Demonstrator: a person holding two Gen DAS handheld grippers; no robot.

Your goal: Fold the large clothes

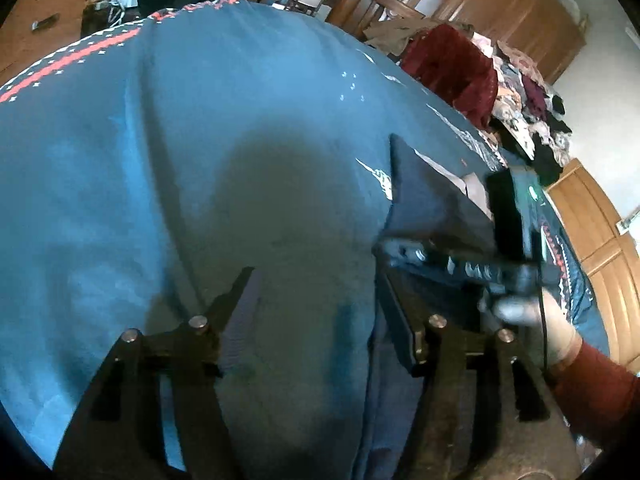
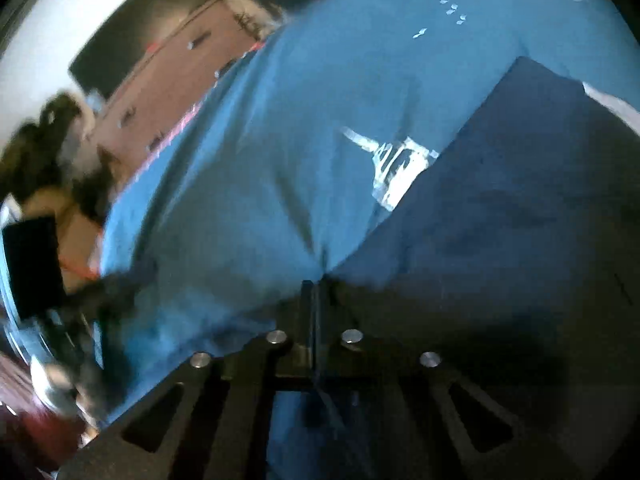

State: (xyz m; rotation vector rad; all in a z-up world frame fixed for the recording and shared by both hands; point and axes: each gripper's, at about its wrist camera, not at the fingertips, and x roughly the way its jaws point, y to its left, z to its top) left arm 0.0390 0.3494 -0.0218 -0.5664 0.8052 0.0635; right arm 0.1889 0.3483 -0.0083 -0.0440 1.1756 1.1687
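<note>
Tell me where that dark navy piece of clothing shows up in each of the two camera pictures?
Left wrist view: the dark navy garment lies right of centre, on the blue bedspread, beside the right gripper.
Right wrist view: it fills the right half, running down to the shut gripper.
Shared landmark: the white tower print at the garment's left edge.

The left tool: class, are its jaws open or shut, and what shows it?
Open. In the left wrist view the left tool has its two fingers spread wide apart, with teal fabric visible between them and nothing pinched.
</note>
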